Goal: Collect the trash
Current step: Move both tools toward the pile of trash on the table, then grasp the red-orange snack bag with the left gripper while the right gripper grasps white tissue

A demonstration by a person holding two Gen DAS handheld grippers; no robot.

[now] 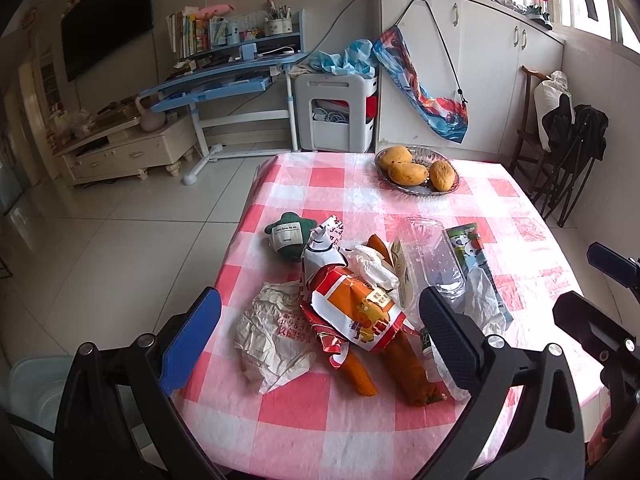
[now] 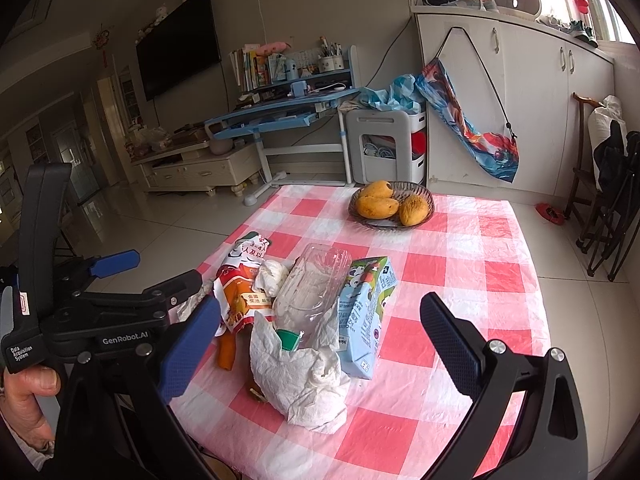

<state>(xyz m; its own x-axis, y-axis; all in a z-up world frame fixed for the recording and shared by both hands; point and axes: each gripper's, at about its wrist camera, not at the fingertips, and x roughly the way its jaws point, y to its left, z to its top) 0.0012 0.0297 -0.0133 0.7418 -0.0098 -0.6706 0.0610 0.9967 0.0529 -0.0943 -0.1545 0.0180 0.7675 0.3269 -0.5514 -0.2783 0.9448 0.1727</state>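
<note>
**Both grippers spread wide over the trash pile**

On the checked tabletop (image 1: 400,420), left to right: a crumpled white wrapper (image 1: 272,336), an orange snack bag (image 1: 356,312), a clear plastic tray (image 1: 436,256) and a milk carton (image 2: 368,312). The left gripper (image 1: 320,340) and right gripper (image 2: 320,344) hang above, jaws wide, holding nothing.

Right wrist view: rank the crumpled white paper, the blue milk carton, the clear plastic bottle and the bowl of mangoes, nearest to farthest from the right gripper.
1. Crumpled white paper, just ahead of the right gripper, between its open fingers.
2. Blue milk carton, right of the paper.
3. Clear plastic bottle, behind the paper; close to the carton, nearly a tie.
4. Bowl of mangoes, at the table's far edge.
</note>
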